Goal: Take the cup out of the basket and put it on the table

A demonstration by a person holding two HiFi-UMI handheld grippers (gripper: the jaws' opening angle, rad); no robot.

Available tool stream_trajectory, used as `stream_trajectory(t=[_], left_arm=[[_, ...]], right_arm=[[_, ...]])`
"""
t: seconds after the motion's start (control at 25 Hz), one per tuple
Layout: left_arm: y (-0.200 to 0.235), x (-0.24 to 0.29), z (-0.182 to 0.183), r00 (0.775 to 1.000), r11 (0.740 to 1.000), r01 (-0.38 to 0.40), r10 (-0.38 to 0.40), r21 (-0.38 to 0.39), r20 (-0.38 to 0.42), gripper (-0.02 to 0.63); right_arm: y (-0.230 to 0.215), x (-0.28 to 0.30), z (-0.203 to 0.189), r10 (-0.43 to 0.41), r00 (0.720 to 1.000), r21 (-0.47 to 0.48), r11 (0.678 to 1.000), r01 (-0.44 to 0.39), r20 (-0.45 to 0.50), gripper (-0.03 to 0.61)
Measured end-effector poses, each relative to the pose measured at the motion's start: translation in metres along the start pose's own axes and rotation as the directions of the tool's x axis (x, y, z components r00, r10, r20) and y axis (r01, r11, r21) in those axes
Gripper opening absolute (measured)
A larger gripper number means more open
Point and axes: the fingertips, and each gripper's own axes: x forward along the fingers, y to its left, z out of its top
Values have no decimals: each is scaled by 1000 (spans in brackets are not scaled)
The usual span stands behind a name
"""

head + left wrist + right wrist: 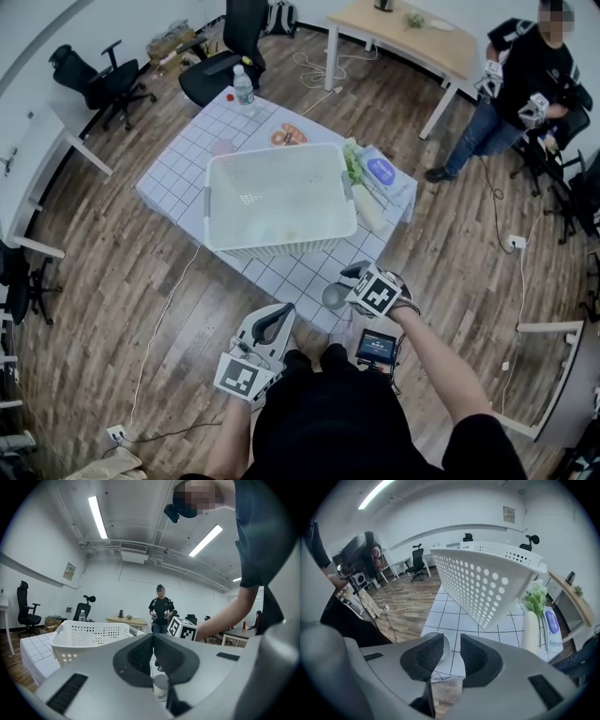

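**Cup on the table, right jaws apart**

The cup [335,296], pale and round, is seen standing at the near edge of the grid-patterned table [178,173], outside the basket [281,249]. In the right gripper view its rim is half hidden behind one dark, ribbed jaw. The right gripper [452,645] is held above it with jaws apart and nothing clamped. The left gripper [153,641] is closed on nothing. The basket is white perforated plastic, and its contents cannot be made out.
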Motion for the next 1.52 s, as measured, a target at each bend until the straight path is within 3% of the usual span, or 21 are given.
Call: stream_trajectory(t=[0.16, 0.28, 0.52, 0.88, 0.96, 1.12, 1.28, 1.52], left_arm=[[-2, 2, 3, 1000, 1000, 8, -8, 6, 11, 8], [-2, 3, 5, 1000, 1000, 4, -4, 9, 0, 8], [-11, 5, 6, 1000, 1000, 22, -22, 4, 7, 8], [-21, 9, 8, 999, 999, 33, -33, -6, 6, 8], [-24, 11, 7, 999, 999, 39, -39, -6, 14, 8], [-30, 14, 8, 999, 999, 48, -48, 0, 21, 8], [-37, 15, 9, 998, 999, 53, -53, -8, 26, 8], [-39, 14, 7, 999, 999, 36, -36, -6, 27, 8]], right_arm=[[-1, -24, 13, -41, 994, 31, 999, 38, 99, 98], [4, -48, 34, -60, 967, 33, 998, 54, 247, 98], [21, -99, 61, -96, 861, 52, 995, 80, 500, 97], [56, -149, 65, -94, 704, 104, 994, 29, 704, 63], [61, -158, 64, -103, 680, 107, 994, 37, 726, 48], [70, -171, 63, -101, 651, 96, 994, 43, 753, 31], [76, -176, 58, -90, 640, 77, 996, 47, 764, 23], [65, -182, 49, -140, 620, 130, 990, 61, 772, 23]])
